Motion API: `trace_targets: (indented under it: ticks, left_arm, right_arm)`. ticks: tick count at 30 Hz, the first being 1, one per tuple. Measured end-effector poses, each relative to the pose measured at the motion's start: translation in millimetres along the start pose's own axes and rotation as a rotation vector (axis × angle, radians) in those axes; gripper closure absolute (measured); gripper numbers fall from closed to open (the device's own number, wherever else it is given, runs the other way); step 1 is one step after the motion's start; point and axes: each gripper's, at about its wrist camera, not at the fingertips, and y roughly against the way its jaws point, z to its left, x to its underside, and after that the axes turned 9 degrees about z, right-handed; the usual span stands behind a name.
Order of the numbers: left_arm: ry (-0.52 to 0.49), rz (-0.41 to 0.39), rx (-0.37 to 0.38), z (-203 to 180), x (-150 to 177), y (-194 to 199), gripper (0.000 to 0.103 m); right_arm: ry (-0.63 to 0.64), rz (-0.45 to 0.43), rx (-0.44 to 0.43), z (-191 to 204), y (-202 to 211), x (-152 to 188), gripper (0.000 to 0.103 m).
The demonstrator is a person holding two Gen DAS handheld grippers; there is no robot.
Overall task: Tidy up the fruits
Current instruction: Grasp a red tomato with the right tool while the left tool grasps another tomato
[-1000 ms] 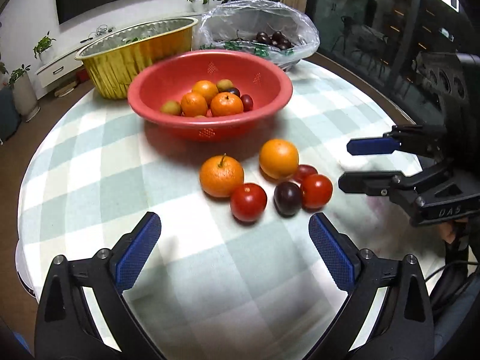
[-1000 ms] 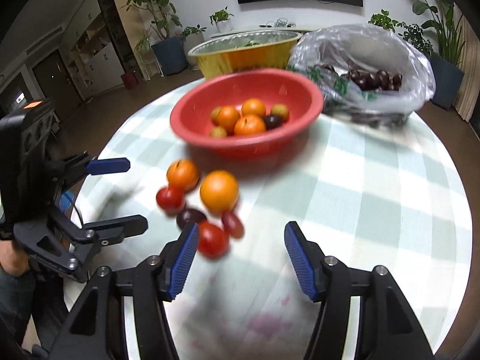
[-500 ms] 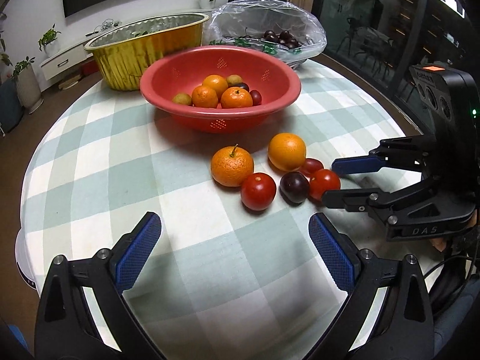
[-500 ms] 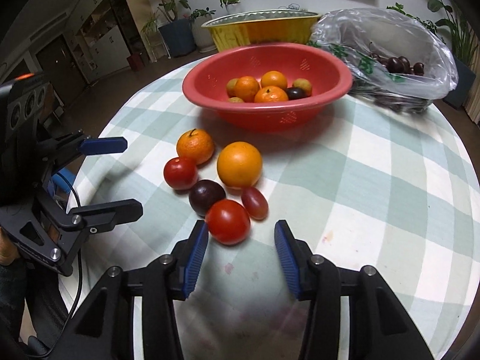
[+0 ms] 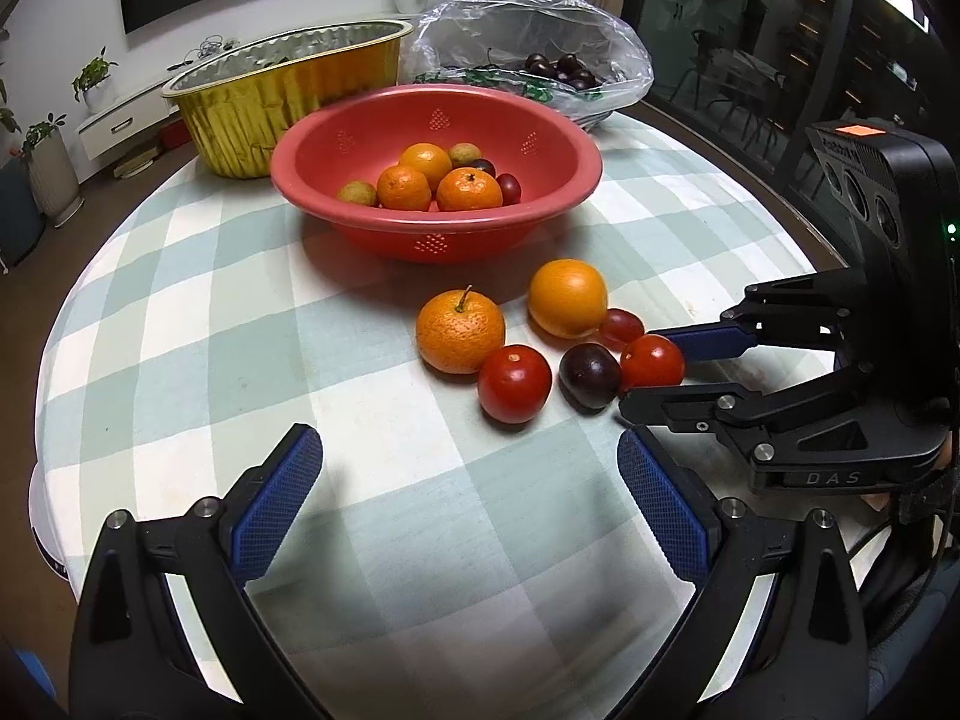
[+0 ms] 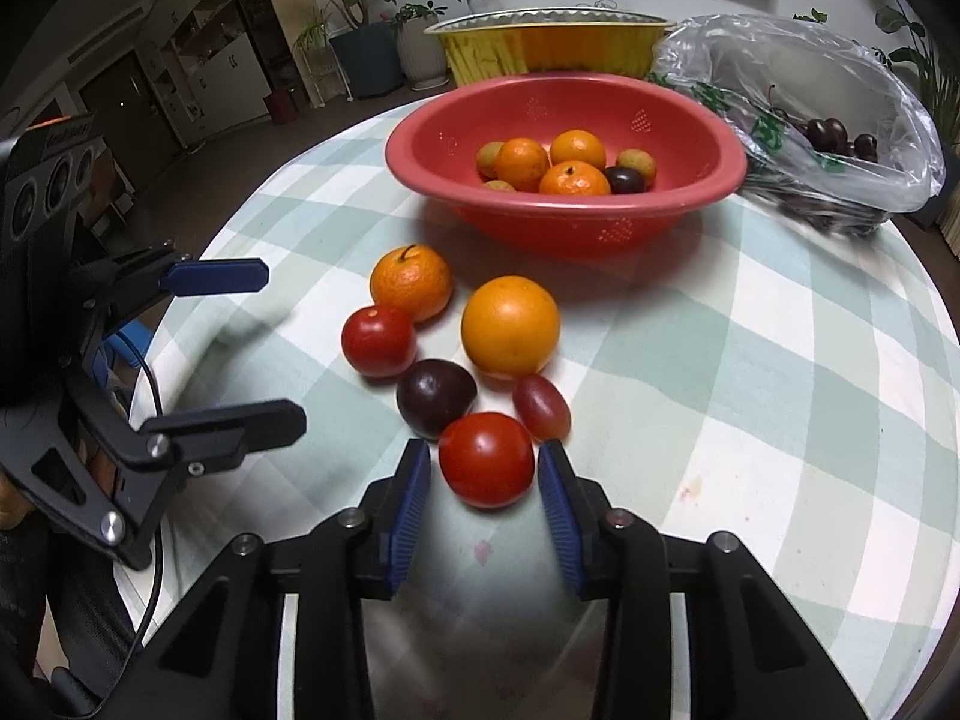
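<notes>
Round worktop (image 5: 180, 324) under a green-and-white checked cloth; beyond it a gold foil tub (image 5: 288, 96) and a clear bag of dark cherries (image 6: 840, 138), its contents partly veiled by plastic. Right tongs (image 6: 485, 474) are spread, straddling a tomato (image 6: 486, 459); contact with the pads cannot be confirmed. Just beyond their tips lie a dark plum (image 6: 435, 396), a red grape (image 6: 541, 408), a large orange (image 6: 510, 325), a second tomato (image 6: 378, 339) and a stemmed tangerine (image 6: 411, 282). Further ahead stands the red bowl (image 6: 708, 180), holding oranges and small fruit, some hidden behind others. Left tongs (image 5: 468, 510) are spread wide and empty, the fruit cluster ahead of them.
</notes>
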Motion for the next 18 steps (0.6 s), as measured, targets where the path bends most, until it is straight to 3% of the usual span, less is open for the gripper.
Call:
trace_targets:
  ticks: [2,10,13,15,18]
  left_arm:
    - [-0.003,0.0,0.004,0,-2,-2,0.003]
    - [-0.009,0.015,0.03,-3,-14,-15,0.004]
    - [0.016,0.022,0.038,3,-18,-20,0.02]
    - [0.033,0.032,0.042,7,-17,-23,0.039]
    - [0.04,0.039,0.06,8,-17,-27,0.049]
  right_arm:
    - [-0.001,-0.004,0.0,0,0,0,0.069]
    - [-0.031,-0.013,-0.028,-8,9,9,0.069]
    - [-0.05,-0.024,-0.033,-13,16,14,0.069]
    - [-0.058,-0.032,-0.034,-16,20,16,0.069]
    - [-0.069,-0.039,-0.036,-20,24,17,0.069]
